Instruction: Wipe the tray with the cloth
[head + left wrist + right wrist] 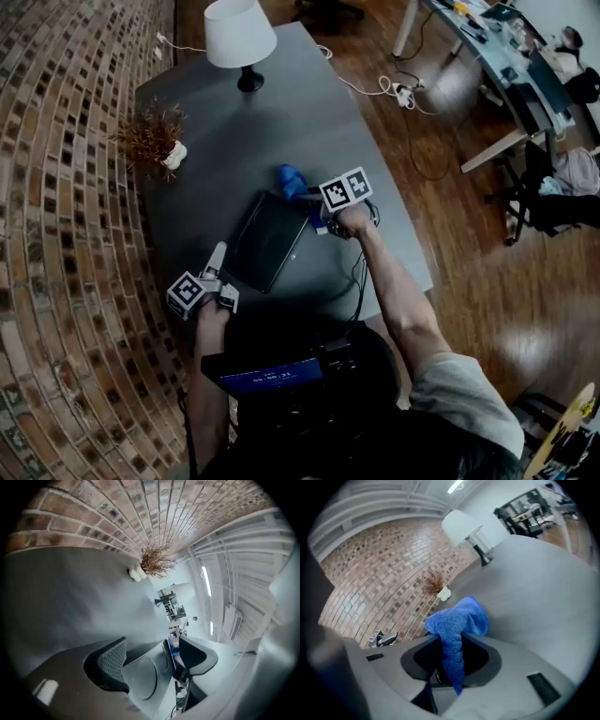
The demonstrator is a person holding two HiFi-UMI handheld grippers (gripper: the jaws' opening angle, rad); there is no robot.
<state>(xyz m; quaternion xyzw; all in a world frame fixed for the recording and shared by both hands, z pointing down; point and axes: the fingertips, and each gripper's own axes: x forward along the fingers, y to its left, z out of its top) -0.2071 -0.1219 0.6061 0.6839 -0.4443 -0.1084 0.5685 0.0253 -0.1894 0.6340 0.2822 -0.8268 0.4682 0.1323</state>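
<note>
A dark rectangular tray (265,239) lies in the middle of the dark table (225,122). My right gripper (307,197) hovers at the tray's far right corner, shut on a blue cloth (291,178). In the right gripper view the cloth (457,620) bunches above the jaws and a strip of it hangs down between them at my right gripper (452,660). My left gripper (217,258) sits at the tray's near left edge. In its own view the left gripper (154,651) stands open, with the tray (143,679) between the jaws but apart from the pads (112,660).
A white lamp (240,37) stands at the table's far end, and a dried plant in a white pot (155,141) sits near the brick wall (56,187). Cables (394,89) lie on the wood floor to the right. A desk (506,56) stands at far right.
</note>
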